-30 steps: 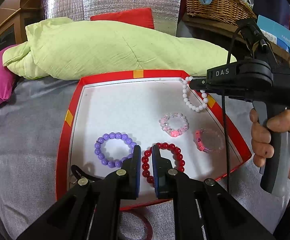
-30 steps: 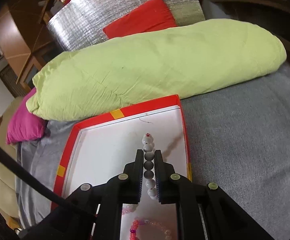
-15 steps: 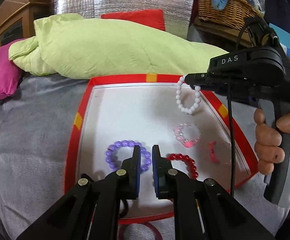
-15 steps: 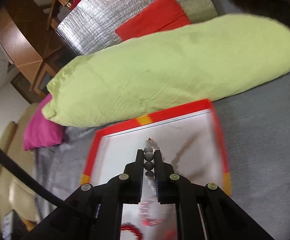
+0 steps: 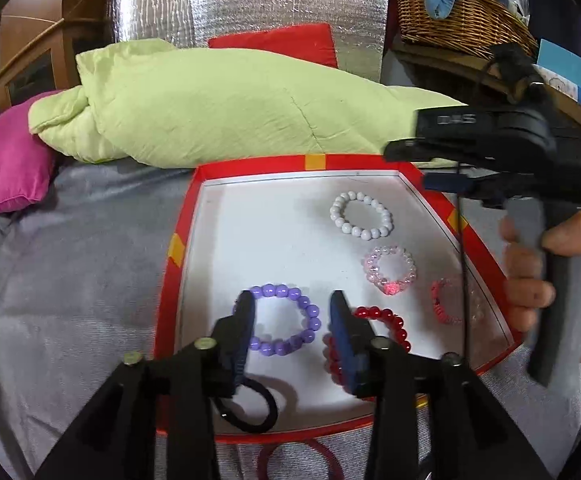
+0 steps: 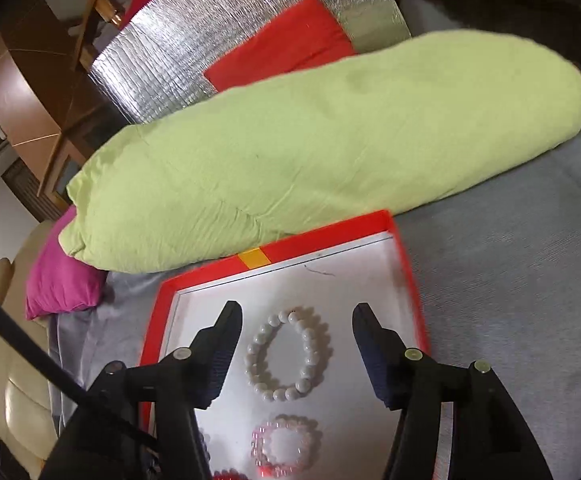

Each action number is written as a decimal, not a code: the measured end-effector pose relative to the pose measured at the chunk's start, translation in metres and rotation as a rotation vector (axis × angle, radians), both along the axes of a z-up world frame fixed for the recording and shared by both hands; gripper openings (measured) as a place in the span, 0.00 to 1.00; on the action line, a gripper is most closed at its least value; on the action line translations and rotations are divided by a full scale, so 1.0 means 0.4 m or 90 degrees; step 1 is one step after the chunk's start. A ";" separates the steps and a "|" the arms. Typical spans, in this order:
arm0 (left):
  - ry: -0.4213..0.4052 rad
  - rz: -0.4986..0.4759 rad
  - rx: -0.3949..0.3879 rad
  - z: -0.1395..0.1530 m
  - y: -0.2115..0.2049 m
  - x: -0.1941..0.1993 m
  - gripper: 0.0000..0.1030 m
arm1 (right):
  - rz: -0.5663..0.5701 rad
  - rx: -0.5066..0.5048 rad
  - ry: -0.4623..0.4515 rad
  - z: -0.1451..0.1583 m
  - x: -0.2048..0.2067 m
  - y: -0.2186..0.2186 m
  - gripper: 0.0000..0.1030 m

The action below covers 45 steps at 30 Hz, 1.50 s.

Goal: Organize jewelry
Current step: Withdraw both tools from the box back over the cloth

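A red-rimmed tray (image 5: 178, 248) with a white floor lies on a grey cover. On its floor are a white bead bracelet (image 5: 364, 234), a clear pink one (image 5: 372, 266), a small pink one (image 5: 436, 308), a red one (image 5: 386, 316), a purple one (image 5: 276, 291) and a black hair tie (image 5: 266, 412). My left gripper (image 5: 290, 300) hovers over the purple bracelet, jaws opening, gripping nothing. My right gripper (image 6: 296, 312) is above the white bracelet (image 6: 312, 340), which lies free on the tray (image 6: 330, 236); its jaws are opening. The right gripper (image 5: 406, 168) also shows in the left wrist view, held by a hand (image 5: 530, 296).
A long green pillow (image 5: 230, 108) lies right behind the tray, with a pink cushion (image 5: 2, 168) to its left and a red cushion (image 5: 282, 40) against silver foil. A wicker basket (image 5: 462, 20) stands at the back right. A dark red hair tie (image 5: 266, 452) lies outside the tray's near rim.
The right gripper has opened and let go of the white bracelet, which dropped flat onto the tray floor. The left gripper's jaws, shut before, now stand apart.
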State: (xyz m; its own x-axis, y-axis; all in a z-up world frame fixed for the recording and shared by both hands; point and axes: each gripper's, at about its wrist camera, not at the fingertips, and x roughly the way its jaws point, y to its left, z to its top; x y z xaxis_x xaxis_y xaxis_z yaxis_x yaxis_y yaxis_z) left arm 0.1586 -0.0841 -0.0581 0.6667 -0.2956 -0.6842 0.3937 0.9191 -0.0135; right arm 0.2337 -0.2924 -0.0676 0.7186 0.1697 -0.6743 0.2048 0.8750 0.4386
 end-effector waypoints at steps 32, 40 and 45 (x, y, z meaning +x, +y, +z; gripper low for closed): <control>0.008 0.086 0.015 0.006 0.248 -0.270 0.59 | 0.111 -0.167 0.034 0.046 -0.594 0.144 0.62; 0.013 0.081 0.050 -0.021 0.259 -0.289 0.59 | 0.138 -0.170 0.058 0.009 -0.600 0.181 0.62; 0.014 0.079 0.059 -0.023 0.246 -0.285 0.59 | 0.160 -0.187 0.058 0.002 -0.594 0.213 0.62</control>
